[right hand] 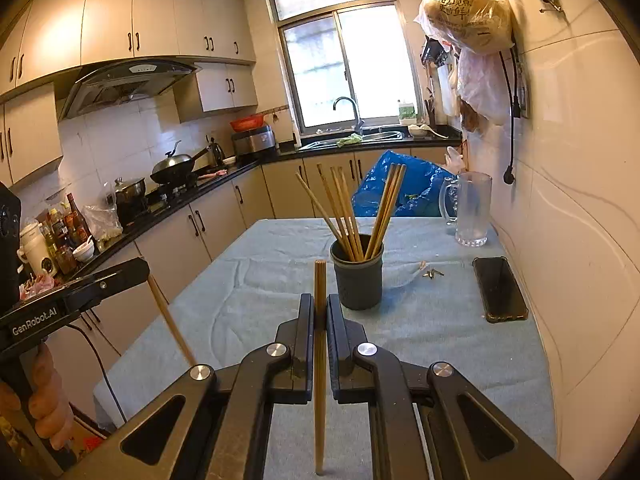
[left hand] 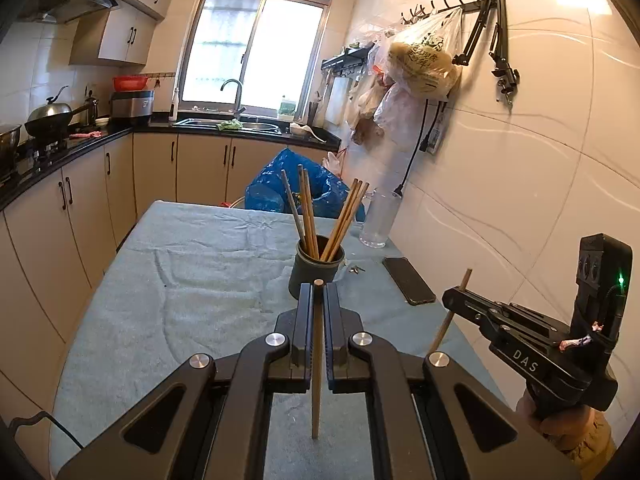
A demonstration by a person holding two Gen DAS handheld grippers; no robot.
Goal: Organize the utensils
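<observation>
Setting: a home kitchen, with a table under a wrinkled pale blue-green cloth [left hand: 192, 264] filling the middle of both wrist views
Left gripper: the black two-finger left gripper [left hand: 319, 292], bottom centre of its own view, is clamped on a single light wooden chopstick [left hand: 317, 360] held nearly upright, its tip showing just above the fingers
Right gripper: the black two-finger right gripper [right hand: 320, 304], bottom centre of its own view, is pinched tight on a second tan wooden chopstick [right hand: 319, 360], also upright, the top end standing clear above the jaws
Holder: a dark grey round cup [right hand: 357, 280] stands on the cloth just beyond both grippers, centre frame, with several wooden chopsticks [right hand: 348, 216] already fanned inside it
Bystanders: a black smartphone [right hand: 500, 288] lies flat at right near the white tiled wall; a clear glass mug [right hand: 472, 212] stands behind it
Step in hand: both sticks appear lifted off the cloth and carried towards the cup, neither yet over its mouth
Next move: each stick likely needs bringing above the cup's opening, lower end first, threading between the sticks already leaning there, then releasing; one at a time would avoid the grippers crowding each other
</observation>
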